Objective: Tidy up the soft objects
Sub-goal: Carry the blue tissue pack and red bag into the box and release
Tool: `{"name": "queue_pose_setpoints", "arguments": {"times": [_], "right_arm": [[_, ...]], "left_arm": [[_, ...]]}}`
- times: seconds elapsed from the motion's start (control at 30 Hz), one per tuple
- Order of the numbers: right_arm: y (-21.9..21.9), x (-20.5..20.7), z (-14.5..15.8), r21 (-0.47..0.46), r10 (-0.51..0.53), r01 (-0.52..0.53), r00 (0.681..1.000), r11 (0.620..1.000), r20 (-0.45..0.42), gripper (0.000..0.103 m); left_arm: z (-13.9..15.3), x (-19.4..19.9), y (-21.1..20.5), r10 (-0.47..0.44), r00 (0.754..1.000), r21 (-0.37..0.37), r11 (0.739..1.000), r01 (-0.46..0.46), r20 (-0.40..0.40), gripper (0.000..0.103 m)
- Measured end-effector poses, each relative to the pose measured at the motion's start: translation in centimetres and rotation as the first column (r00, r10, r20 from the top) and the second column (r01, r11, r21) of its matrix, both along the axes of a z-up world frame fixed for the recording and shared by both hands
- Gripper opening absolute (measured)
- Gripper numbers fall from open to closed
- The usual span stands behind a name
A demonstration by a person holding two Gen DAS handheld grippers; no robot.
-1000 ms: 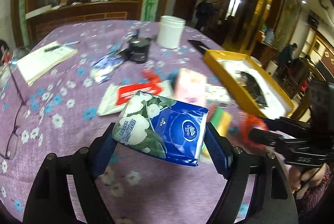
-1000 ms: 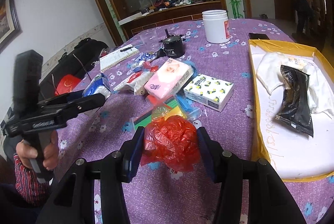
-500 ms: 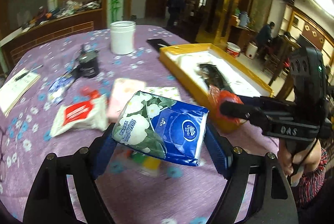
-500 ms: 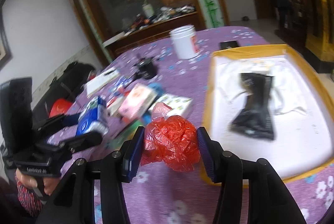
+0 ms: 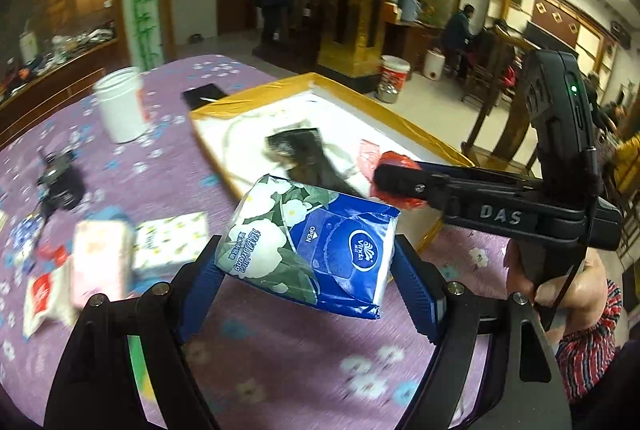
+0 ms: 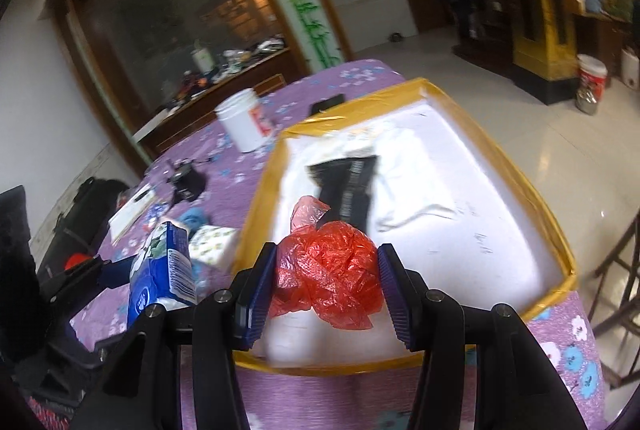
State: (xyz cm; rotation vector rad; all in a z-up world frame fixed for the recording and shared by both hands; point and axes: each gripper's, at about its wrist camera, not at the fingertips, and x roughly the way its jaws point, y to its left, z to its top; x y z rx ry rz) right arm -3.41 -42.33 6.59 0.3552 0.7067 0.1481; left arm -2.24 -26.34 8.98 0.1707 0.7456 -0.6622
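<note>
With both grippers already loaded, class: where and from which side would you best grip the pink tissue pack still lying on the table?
The pink tissue pack lies flat on the purple tablecloth, broad face up. Probably best taken from above, fingers closing across its two long edges near the middle. The yellow-patterned pack sits close on one side, so fingers need care there.

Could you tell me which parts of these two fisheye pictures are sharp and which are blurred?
Left wrist view: the blue floral tissue pack in the left gripper is sharp; the pink tissue pack on the table is motion-smeared. Right wrist view: the crumpled red plastic bag in the right gripper is crisp; the yellow-rimmed tray is softly blurred, its straight edges bowed.
</note>
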Motion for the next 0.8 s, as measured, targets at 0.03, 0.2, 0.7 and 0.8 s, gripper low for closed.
{"name": "queue_pose_setpoints", "arguments": {"times": [0.03,0.2,0.7,0.8], "right_arm": [[-0.5,0.1,-0.3,0.006,-0.014,0.014,1.0,1.0,-0.008,0.052],[-2.1,0.2,-1.1,0.0,-0.065,0.065,0.998,0.998,-0.023,0.052],[-2.4,0.6,-1.3,-0.058,-0.073,0.071,0.997,0.996,-0.026,0.06],[-2.4,0.5,-1.1,-0.056,-0.076,0.075,0.997,0.996,-0.023,0.06]], "left_arm": [[-0.1,0.1,-0.8,-0.01,1.0,0.006,1.0,0.01,0.003,0.081],[-1.4,0.9,-3.9,-0.044,0.999,0.048,0.998,0.044,0.001,0.081],[-4.3,2.1,-6.4,-0.043,0.997,0.09,0.995,0.048,-0.064,0.081],[-4.4,2.1,-6.4,-0.044,0.997,0.093,0.994,0.05,-0.071,0.081]]}}
